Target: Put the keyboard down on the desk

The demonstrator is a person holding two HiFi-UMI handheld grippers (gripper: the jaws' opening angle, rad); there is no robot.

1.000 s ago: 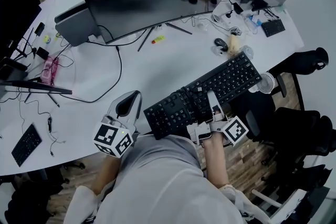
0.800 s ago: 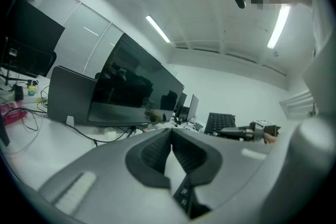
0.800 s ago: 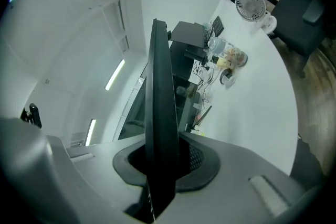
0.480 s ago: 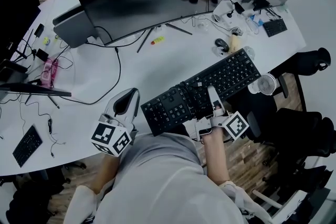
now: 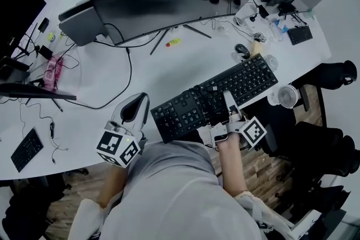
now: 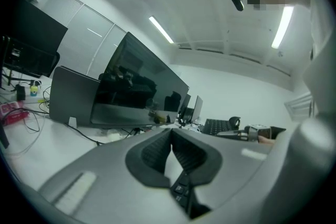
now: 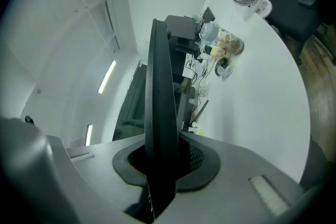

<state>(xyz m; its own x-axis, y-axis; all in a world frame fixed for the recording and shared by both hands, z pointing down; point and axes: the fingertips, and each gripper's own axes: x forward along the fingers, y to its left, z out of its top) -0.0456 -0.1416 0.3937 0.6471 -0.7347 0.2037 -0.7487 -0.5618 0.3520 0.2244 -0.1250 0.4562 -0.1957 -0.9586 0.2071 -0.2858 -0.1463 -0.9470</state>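
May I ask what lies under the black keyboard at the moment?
The white desk shows around the keyboard, gripped by the right gripper; whatever lies beneath it is covered.

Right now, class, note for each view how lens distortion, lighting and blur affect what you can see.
Head view: the wide-angle lens bows the desk edges; flat, even light; the keyboard is sharp. Left gripper view: strong fisheye, black corners, ceiling strip lights glare bright. Right gripper view: the keyboard, edge-on and very close, is a dark, soft-edged band.
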